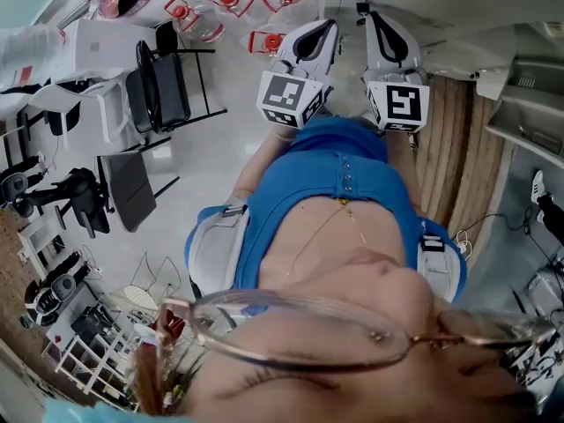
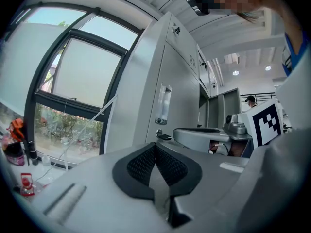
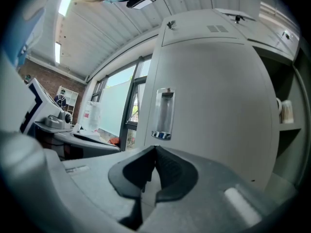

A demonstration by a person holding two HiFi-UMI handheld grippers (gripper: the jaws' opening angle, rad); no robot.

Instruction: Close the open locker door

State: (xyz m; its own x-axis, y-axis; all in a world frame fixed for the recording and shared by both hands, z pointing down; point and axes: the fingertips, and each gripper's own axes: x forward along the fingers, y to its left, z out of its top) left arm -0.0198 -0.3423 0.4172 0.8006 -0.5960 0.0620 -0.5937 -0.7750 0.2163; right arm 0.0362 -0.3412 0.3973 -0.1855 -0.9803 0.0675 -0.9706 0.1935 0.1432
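Window (image 2: 73,81) is far left of the locker door (image 3: 209,106), with greenery outside.

Left gripper (image 2: 155,148): fingers fully together, pads meeting at the tips, nothing pinched. It points level at the door's left part and isn't touching it as far as I can tell.

The door is still open. It's a grey panel swung out in front of both grippers, with vent slots near its top. Its recessed handle (image 3: 163,114) sits just above the jaw line in both gripper views.

Right gripper (image 3: 155,152): fingers closed tight as well, and empty. It's aimed at the door face just under the handle, with a gap to the panel.

Past the door's right edge the locker inside shows. There's a shelf (image 3: 286,126) with a small pale item on it; can't tell what it is.

In the head view both grippers sit side by side ahead of the person's blue top (image 1: 335,183), marker cubes up. Black folding chairs (image 1: 167,82) are well left of the door.
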